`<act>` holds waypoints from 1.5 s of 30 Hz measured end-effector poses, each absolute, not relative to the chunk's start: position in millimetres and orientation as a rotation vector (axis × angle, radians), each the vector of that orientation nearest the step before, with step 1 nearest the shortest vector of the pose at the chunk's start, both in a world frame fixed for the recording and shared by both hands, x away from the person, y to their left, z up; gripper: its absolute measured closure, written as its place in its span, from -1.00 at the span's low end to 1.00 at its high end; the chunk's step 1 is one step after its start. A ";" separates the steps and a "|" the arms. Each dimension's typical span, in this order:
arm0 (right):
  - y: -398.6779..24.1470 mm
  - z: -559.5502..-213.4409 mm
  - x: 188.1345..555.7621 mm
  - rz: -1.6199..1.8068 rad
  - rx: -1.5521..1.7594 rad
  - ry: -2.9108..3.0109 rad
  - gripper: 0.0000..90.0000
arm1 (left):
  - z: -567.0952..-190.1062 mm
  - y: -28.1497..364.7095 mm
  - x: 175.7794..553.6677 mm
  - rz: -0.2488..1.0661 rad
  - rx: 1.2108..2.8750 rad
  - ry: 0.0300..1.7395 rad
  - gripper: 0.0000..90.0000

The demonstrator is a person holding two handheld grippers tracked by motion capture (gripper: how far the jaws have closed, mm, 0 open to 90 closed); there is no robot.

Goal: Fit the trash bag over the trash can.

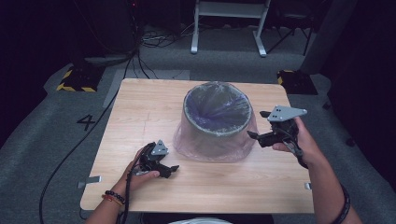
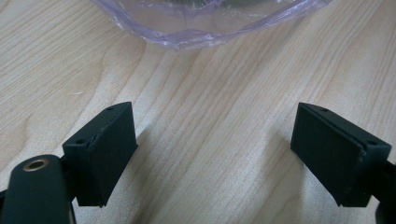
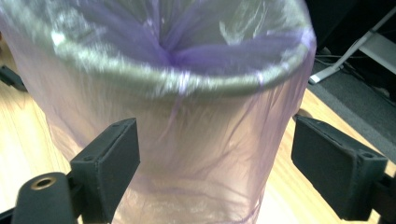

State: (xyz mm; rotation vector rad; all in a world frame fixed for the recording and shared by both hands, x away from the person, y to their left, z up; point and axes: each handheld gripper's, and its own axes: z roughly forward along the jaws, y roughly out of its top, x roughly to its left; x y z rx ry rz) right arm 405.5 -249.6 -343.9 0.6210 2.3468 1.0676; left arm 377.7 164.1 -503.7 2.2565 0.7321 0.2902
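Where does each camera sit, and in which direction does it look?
High view: above the person's side, looking forward and down on the table; both forearms, left gripper and right gripper show.
Left gripper view: on the left gripper, facing the tabletop; open jaws, bag hem.
Right gripper view: on the right gripper, facing the bin; open jaws.
All share the purple bag.

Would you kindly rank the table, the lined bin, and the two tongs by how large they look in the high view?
1. The table, by far the largest.
2. The bin with its purple bag.
3. The right tongs and left tongs look about alike; the right ones are raised nearer the camera, so I won't rank them.
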 end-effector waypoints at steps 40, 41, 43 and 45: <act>-273.6 -450.1 392.8 0.829 0.757 2.501 -0.66 | -503.7 164.0 377.7 0.290 2.256 0.732 -0.69; -274.6 -452.3 392.3 0.826 0.773 2.500 -0.66 | -503.7 164.0 377.7 0.291 2.256 0.732 -0.69; -276.6 -455.3 391.7 0.825 0.780 2.505 -0.65 | -503.7 164.0 377.7 0.291 2.256 0.732 -0.69; -278.7 -458.6 390.8 0.824 0.791 2.506 -0.65 | -503.7 164.0 377.7 0.290 2.256 0.732 -0.69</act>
